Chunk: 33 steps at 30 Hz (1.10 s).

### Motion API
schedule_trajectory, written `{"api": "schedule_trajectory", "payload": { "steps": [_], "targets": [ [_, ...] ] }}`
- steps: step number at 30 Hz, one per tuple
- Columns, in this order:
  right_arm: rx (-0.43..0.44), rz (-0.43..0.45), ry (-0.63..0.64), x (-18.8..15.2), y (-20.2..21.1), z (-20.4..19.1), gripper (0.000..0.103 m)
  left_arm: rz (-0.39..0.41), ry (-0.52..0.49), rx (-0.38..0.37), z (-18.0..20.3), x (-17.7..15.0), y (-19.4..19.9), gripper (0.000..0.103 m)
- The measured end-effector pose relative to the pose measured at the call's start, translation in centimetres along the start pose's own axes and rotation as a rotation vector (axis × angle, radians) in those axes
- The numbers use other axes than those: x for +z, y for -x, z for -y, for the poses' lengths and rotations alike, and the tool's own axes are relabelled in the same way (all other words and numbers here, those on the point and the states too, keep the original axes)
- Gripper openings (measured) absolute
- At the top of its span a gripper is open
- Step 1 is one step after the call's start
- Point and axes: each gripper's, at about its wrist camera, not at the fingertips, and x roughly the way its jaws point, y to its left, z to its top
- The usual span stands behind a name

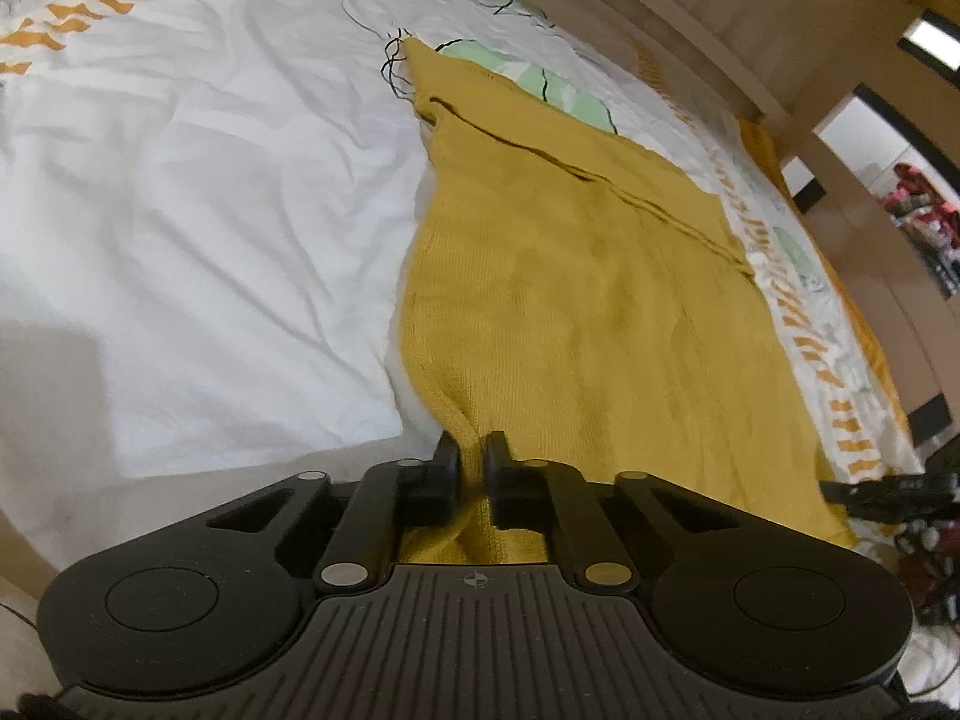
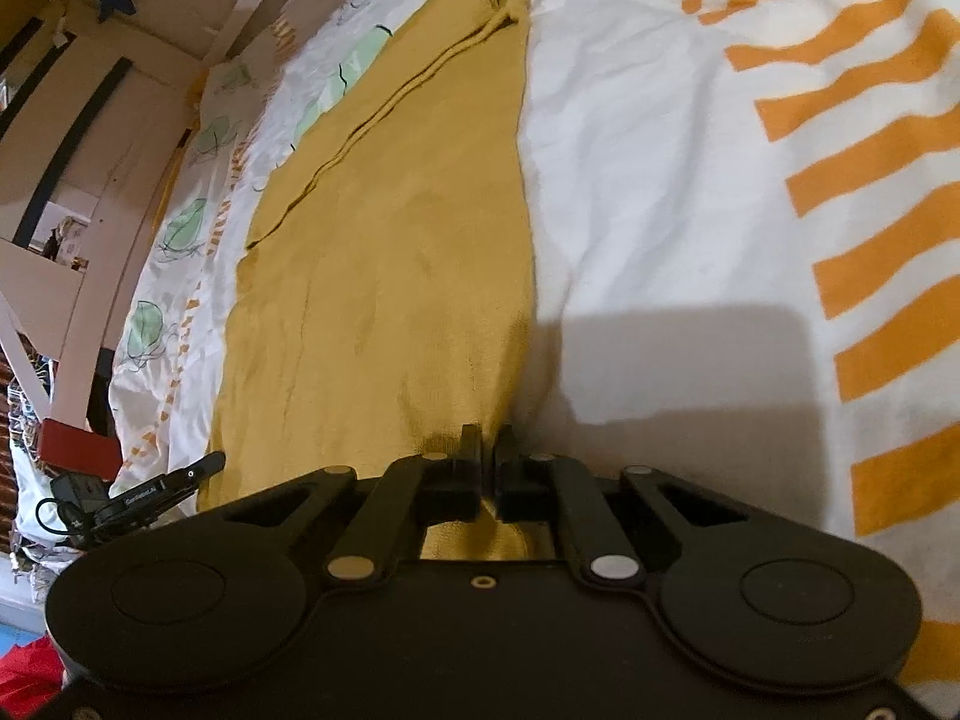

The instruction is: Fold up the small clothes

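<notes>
A mustard-yellow knitted garment (image 1: 588, 312) lies flat on a white bedcover, stretching away from both grippers. In the left wrist view my left gripper (image 1: 471, 450) is shut on the garment's near left edge, with a fold of yellow knit pinched between its black fingers. In the right wrist view the same yellow garment (image 2: 384, 276) fills the middle, and my right gripper (image 2: 487, 441) is shut on its near right corner, the cloth bunched between the pads. The other gripper shows as a black tip at the far edge of each view.
The white bedcover (image 1: 198, 228) has orange stripes (image 2: 870, 252) and green leaf prints (image 1: 558, 90). A pale wooden bed frame (image 1: 750, 30) runs along the far side. A cabled black device (image 2: 78, 498) and red cloth (image 2: 30, 672) lie beyond the bed's edge.
</notes>
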Motion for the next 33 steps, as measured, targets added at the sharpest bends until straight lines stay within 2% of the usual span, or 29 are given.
{"api": "schedule_trajectory", "payload": {
  "steps": [5,7,17,25,29,33],
  "targets": [
    [0.059,0.093,0.021,0.0,2.9,-1.5,0.011,0.073,0.028,-0.056,0.1,0.7,1.9,0.007],
    [0.047,0.120,0.008,0.1,3.7,-1.3,0.010,0.093,0.032,-0.062,0.1,1.0,2.4,0.007],
    [-0.023,0.061,0.020,0.3,2.1,-1.1,0.010,0.056,0.067,-0.038,-0.7,1.0,1.5,0.007],
    [0.104,0.139,-0.016,0.3,3.5,-0.6,0.010,0.086,0.079,-0.075,-0.4,1.5,2.1,0.007],
    [0.110,0.169,-0.043,0.5,3.6,-0.5,0.010,0.108,0.051,-0.077,0.1,2.1,3.0,0.007],
    [0.096,0.159,-0.052,0.7,3.3,-0.4,0.010,0.090,0.058,-0.068,-0.3,2.5,3.6,0.007]
  ]
}}
